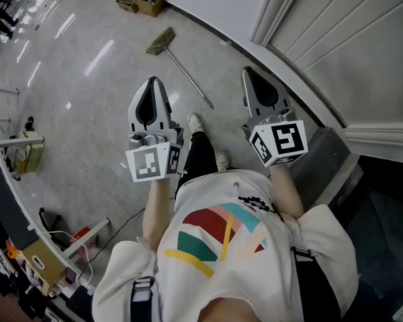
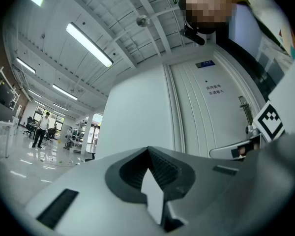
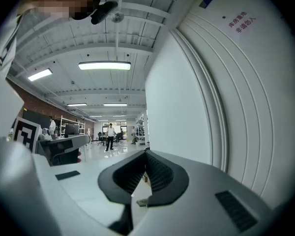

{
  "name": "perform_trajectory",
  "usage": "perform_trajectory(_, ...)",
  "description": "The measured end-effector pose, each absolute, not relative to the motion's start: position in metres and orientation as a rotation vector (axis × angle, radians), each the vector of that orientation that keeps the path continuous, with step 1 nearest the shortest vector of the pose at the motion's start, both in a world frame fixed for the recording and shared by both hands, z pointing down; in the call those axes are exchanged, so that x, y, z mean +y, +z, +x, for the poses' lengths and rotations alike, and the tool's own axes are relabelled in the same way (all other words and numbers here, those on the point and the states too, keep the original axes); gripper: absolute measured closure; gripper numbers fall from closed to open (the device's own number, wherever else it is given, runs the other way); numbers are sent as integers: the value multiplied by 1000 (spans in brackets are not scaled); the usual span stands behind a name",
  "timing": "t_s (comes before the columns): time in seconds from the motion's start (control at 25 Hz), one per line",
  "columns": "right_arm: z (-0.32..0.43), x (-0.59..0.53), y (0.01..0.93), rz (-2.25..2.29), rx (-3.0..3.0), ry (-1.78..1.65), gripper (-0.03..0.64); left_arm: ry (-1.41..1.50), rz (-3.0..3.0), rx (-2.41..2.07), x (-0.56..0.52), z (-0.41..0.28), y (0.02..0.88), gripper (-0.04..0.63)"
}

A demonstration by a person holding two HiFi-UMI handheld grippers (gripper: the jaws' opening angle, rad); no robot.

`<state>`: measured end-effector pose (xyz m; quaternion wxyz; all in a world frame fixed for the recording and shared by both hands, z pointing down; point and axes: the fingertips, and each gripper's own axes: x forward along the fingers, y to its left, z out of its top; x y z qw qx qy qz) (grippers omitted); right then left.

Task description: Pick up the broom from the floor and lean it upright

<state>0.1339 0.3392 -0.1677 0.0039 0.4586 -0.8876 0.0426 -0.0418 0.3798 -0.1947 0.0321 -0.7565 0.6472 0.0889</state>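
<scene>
The broom (image 1: 181, 64) lies flat on the pale floor ahead of the person's shoes, its straw head (image 1: 162, 40) at the far end and the thin handle running back toward the wall. My left gripper (image 1: 152, 81) hangs in the air to the left of the handle, well above the floor, jaws shut and empty. To the right of the handle my right gripper (image 1: 249, 71) is raised the same way, its tips together with nothing held. In the left gripper view the left gripper (image 2: 148, 149) faces a white wall. Through the gap under the right gripper (image 3: 146, 152) tips, the broom head (image 3: 142, 201) shows small.
A cardboard box (image 1: 140, 0) sits on the floor beyond the broom head. A white wall with a dark baseboard (image 1: 282, 66) curves along the right, and a panelled door (image 1: 349, 39) is beside it. Shelving and carts (image 1: 27, 149) stand at the left. A person (image 3: 109, 135) stands far down the hall.
</scene>
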Motion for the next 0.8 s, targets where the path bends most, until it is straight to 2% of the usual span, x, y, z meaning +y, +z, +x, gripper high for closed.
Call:
perform_trajectory(0.52,38,116,-172,1486,-2737,132,603,329,-2380,1999,145,-149,-184,551)
perform_trajectory(0.8,11,23,-170,1511,-2687,166,603,285,-2443,1927,33,-182,-187,551)
